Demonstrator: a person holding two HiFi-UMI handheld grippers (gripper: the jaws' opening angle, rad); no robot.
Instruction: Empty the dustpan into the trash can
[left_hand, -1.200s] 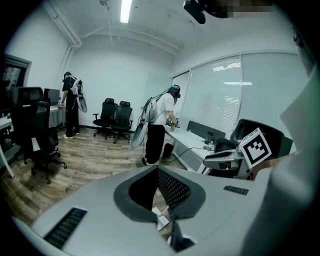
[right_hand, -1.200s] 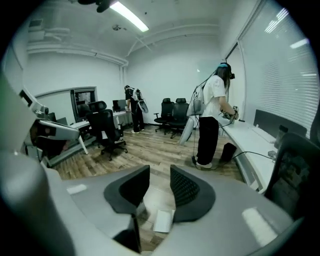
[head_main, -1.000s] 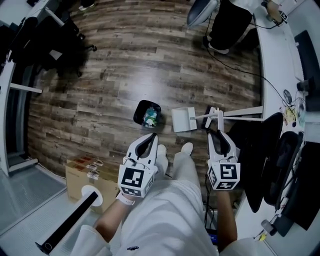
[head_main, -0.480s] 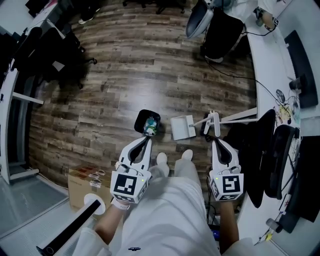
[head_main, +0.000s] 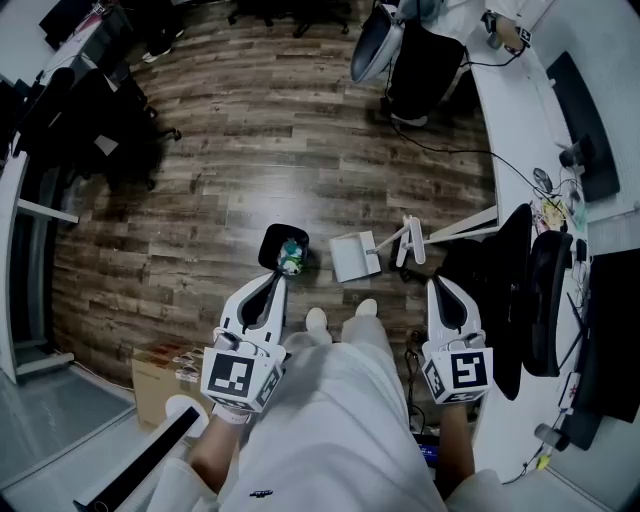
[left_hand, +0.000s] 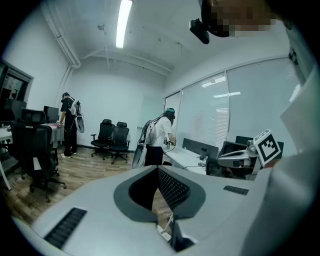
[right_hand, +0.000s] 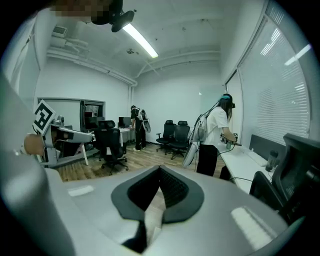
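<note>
Wood-plank floor (head_main: 250, 150), head view: black trash can (head_main: 283, 250) w/ rubbish inside; white dustpan (head_main: 352, 257) lies flat just right of it, apart, handle twd a white pole (head_main: 460, 222); pan looks bare, can't tell for sure. Left gripper (head_main: 275, 283) & right gripper (head_main: 443, 290) held up either side of person's shoes (head_main: 316, 320), neither touching pan

Left gripper view: jaws together, nothing btwn; office chairs (left_hand: 112, 137) in bkgd

Right gripper view: jaws pressed together, empty

Step, est.: pan not held, so either pre-pickup or already tipped & set down. Next, if emptying remains: right jaws open, drop to handle, grip, lift, tip pan mouth over can
</note>
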